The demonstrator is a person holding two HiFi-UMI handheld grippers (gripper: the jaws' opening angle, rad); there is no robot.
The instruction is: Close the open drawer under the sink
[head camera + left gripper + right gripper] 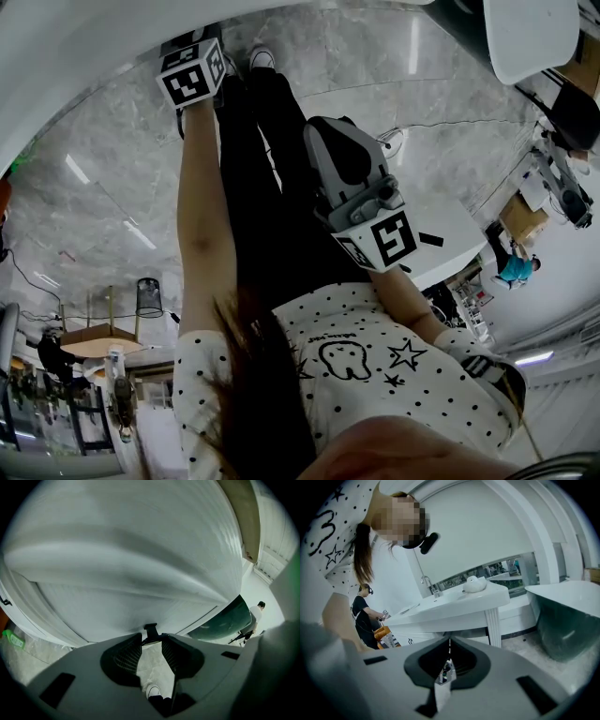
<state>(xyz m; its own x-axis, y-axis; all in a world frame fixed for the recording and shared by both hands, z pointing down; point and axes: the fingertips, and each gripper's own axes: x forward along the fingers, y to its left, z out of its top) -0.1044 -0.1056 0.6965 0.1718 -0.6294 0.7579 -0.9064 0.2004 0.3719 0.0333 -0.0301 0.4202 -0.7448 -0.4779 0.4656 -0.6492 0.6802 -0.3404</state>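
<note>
A broad white panel [140, 564] fills the left gripper view, close in front of the jaws; I cannot tell whether it is the drawer front. My left gripper [151, 641] is open, with floor and a shoe showing through the gap and a small black piece at its tips. In the head view the left gripper [192, 75] hangs low by the person's shoes, under a white edge [56, 56]. The right gripper [361, 202] is held near the waist. Its jaws [450, 656] are shut with nothing between them, pointing across the room.
The right gripper view shows a white sink console [454, 604] with a tap [433, 590], and a white tub [567, 616] at the right. Another person [363, 616] stands far left. Grey marble floor [394, 66] lies below me.
</note>
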